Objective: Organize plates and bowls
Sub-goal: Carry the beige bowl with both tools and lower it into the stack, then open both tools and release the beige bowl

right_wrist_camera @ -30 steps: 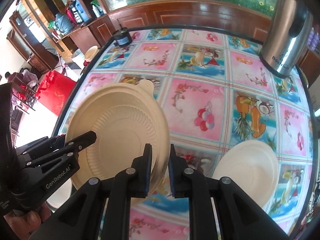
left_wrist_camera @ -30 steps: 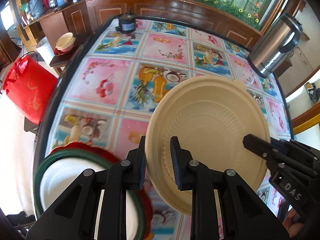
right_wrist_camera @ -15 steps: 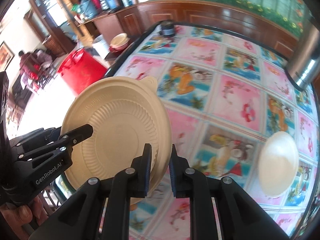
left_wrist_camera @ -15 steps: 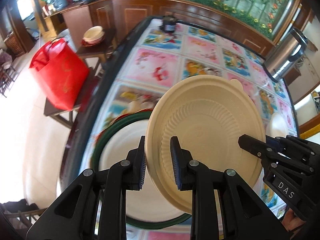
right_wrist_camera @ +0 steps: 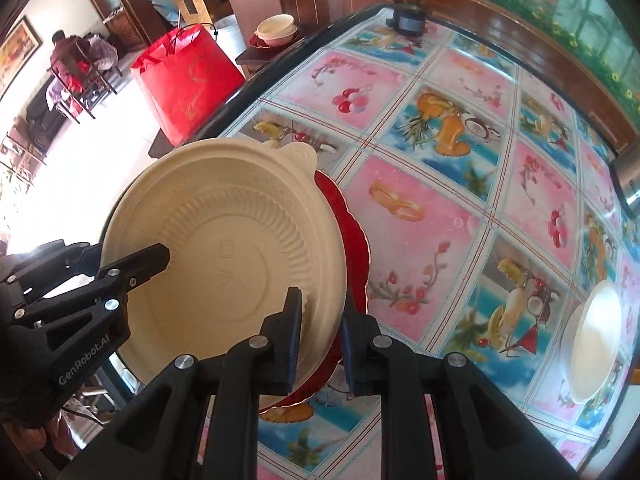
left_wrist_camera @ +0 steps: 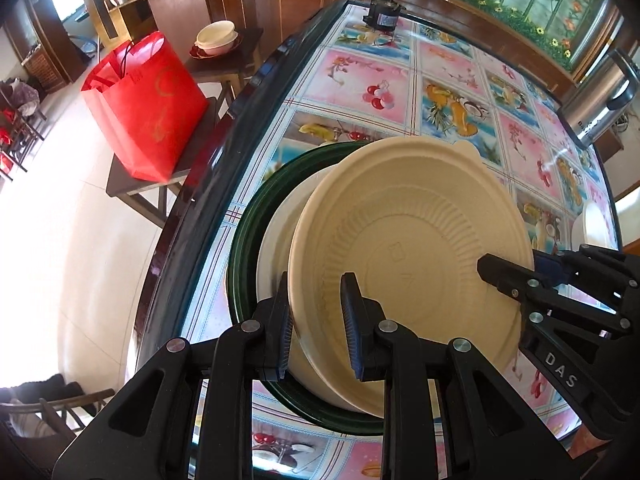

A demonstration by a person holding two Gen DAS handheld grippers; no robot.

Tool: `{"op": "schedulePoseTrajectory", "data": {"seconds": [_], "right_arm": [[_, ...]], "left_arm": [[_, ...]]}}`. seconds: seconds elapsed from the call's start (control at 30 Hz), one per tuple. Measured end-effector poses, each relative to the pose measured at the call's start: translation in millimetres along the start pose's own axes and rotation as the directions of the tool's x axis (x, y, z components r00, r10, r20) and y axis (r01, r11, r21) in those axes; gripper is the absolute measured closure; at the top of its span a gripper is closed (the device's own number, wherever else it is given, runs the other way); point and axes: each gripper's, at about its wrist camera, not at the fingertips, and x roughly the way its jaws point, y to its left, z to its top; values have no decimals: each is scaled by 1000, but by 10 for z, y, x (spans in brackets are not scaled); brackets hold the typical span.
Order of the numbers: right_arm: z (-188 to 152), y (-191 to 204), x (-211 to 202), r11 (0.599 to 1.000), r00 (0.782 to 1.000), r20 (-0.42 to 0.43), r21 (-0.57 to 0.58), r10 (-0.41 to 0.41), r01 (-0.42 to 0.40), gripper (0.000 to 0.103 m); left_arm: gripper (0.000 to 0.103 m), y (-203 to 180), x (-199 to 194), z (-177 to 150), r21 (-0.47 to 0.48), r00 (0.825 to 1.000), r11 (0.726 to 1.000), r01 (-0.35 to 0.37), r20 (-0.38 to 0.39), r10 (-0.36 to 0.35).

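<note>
Wood-panelled room with a flowered mural behind, pale floor tiles to one side; in front, a round desk (left_wrist_camera: pixel 452 92) under a glossy cloth of fruit and flower squares. Beside the desk, a red bag (left_wrist_camera: pixel 144 108) on a low stool, and a cream bowl (left_wrist_camera: pixel 216 34) on a red saucer on a second stool. At the far rim, a small black motor-like object (left_wrist_camera: pixel 382 18); at the right rim, a steel kettle (left_wrist_camera: pixel 600 104) with lettering too small to read.

Both grippers angled steeply downward from opposite sides of a beige pulp plate (left_wrist_camera: pixel 408 248). Left gripper (left_wrist_camera: pixel 316 324) clenched on the near rim, one finger under the rim and one inside the dish. Right gripper (right_wrist_camera: pixel 318 330) astride the opposite rim, inner pad against the plate, outer pad close to the edge; full contact of both pads cannot be told. Jaws of the right gripper just now easing apart slightly, rim between them.

Plate tilted, held just above a stack near the desk edge: a white plate (left_wrist_camera: pixel 276 236) inside a dark green plate (left_wrist_camera: pixel 244 240), with a red scalloped plate (right_wrist_camera: pixel 356 248) beneath. Another pale bowl (right_wrist_camera: pixel 592 340) well apart on the right side of the desk.

Readable writing: "DAS" on the right gripper body in the left view, "GenRobot.AI" on the left gripper body in the right view. Faint embossed marks at the plate's centre, not legible.
</note>
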Motion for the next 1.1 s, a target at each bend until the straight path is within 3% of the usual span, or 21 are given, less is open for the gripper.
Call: {"op": "schedulePoseTrajectory", "data": {"seconds": [0.5,0.63,0.8,0.9,1.1], "right_arm": [[18,89,63,998,999,-11,-46,-48,48,79],[27,119,61,997,999,-14,-55,-47,46,64],[23,49,-56,998,999,9,-36,-53,54,55],[-21,-49,-184,999,998,34,-1,-46,46,52],[-143,-218,-373,996,996,76,79,-54,48,45]], "left_arm": [[79,106,-251,34,4,997,1000,-19,80,18],[63,163,-299,53,-14,995,1000,-19,96,20],[63,92,-356,100,-9,993,1000,2,120,-1],[46,-23,-386,136,13,991,1000,17,135,-19],[44,-318,-376,186,61,990,997,37,131,-45]]}}
